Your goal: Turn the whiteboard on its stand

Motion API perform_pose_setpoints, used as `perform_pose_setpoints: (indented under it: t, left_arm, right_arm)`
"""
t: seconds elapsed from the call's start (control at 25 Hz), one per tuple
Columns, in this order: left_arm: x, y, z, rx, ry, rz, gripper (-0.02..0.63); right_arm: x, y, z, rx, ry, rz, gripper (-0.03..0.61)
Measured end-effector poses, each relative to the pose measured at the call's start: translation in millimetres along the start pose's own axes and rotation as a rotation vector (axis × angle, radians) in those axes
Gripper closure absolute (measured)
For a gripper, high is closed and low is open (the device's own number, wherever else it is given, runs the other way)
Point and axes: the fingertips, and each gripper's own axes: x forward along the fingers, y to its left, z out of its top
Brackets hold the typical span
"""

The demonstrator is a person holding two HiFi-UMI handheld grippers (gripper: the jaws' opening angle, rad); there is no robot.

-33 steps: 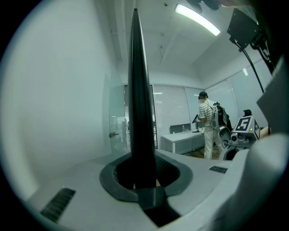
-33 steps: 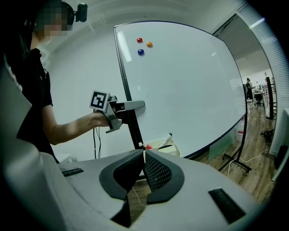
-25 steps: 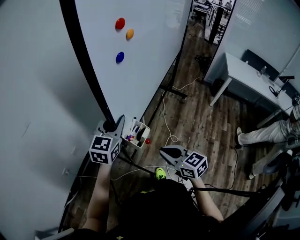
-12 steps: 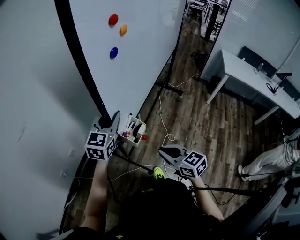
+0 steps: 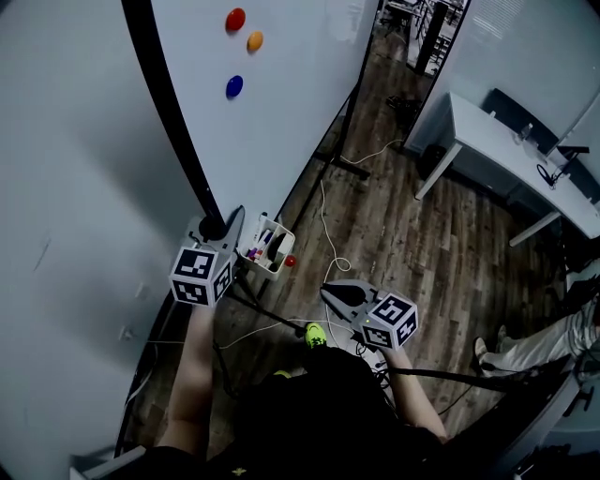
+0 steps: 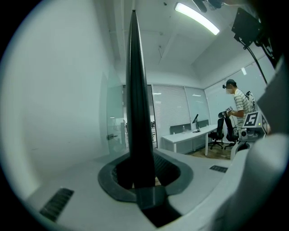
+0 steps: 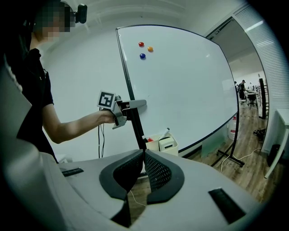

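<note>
The whiteboard (image 5: 291, 84) stands at the left, a white panel with a black frame edge (image 5: 169, 122) running down toward me. My left gripper (image 5: 223, 230) is shut on the lower part of that edge. In the left gripper view the black edge (image 6: 137, 113) rises from between the pads of the left gripper (image 6: 143, 180). The right gripper view shows the board (image 7: 189, 85) from the side, with the left gripper (image 7: 131, 106) clamped on its edge. My right gripper (image 5: 339, 295) hangs in front of me, away from the board, shut and holding nothing (image 7: 143, 167).
Red (image 5: 235, 19), orange (image 5: 255, 41) and blue (image 5: 234, 86) magnets stick to the board. A white box of markers (image 5: 266, 248) sits by its lower edge. The stand's foot (image 5: 347, 164) and a cable (image 5: 328, 225) lie on the wooden floor. A desk (image 5: 511, 159) and a person (image 5: 553, 337) are at right.
My left gripper has stayed clamped on the board's edge with little movement. My right gripper has drifted slightly down and right. The person at the right has moved toward the lower right.
</note>
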Motion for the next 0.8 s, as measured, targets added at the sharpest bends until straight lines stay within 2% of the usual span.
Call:
perform_pose_setpoints:
  t: [0.16, 0.52, 0.8]
  left_arm:
    - [-1, -3, 0, 0.025, 0.016, 0.005, 0.503]
    - [-3, -1, -1, 0.002, 0.01, 0.007, 0.525]
    - [-7, -3, 9, -0.009, 0.02, 0.02, 0.531]
  right_arm:
    - [-10, 9, -10, 0.016, 0.001, -0.024, 0.569]
    - [-26, 33, -37, 0.061, -0.006, -0.063, 0.569]
    - [-34, 48, -31, 0.065, -0.019, -0.052, 0.569]
